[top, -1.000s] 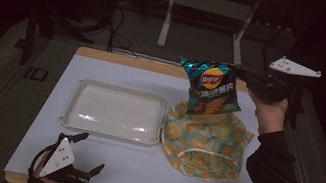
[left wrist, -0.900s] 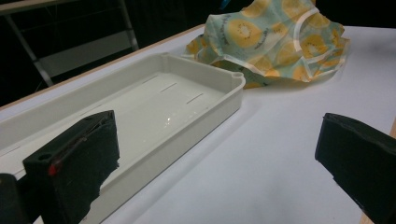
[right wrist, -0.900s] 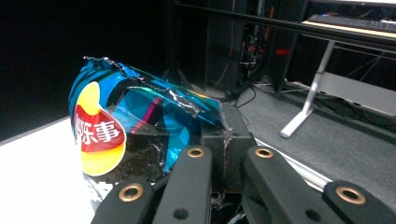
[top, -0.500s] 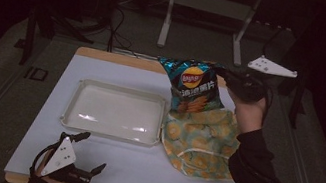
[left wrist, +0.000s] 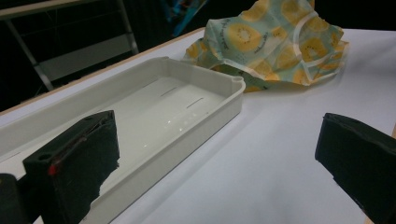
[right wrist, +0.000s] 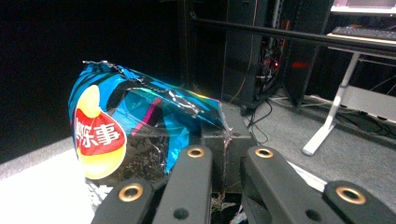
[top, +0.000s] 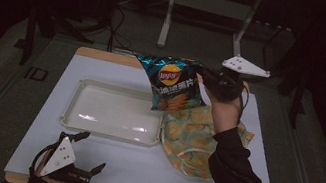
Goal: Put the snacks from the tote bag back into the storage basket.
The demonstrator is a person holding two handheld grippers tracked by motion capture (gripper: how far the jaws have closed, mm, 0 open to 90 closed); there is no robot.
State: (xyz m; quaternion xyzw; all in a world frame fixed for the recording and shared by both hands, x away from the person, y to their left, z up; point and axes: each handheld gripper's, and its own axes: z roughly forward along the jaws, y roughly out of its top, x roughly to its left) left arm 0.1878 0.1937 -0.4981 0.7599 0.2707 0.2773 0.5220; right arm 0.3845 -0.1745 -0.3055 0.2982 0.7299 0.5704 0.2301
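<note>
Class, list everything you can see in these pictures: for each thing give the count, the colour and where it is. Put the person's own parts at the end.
Crinkly blue foil crisp bag: one, blue with a red and yellow logo, held in the air above the far right of the tray.
Shallow rectangular plastic tray: one, cream white, middle of the table, nothing in it.
Crumpled lemon-print cloth bag: one, pale green and yellow, lying right of the tray.
White table top: one, white with a wooden edge.
Right gripper: one, black, shut on the crisp bag's top corner.
Left gripper: one, black, jaws open, near the table's front left edge.
Dark sleeve: one, on the right forearm.
</note>
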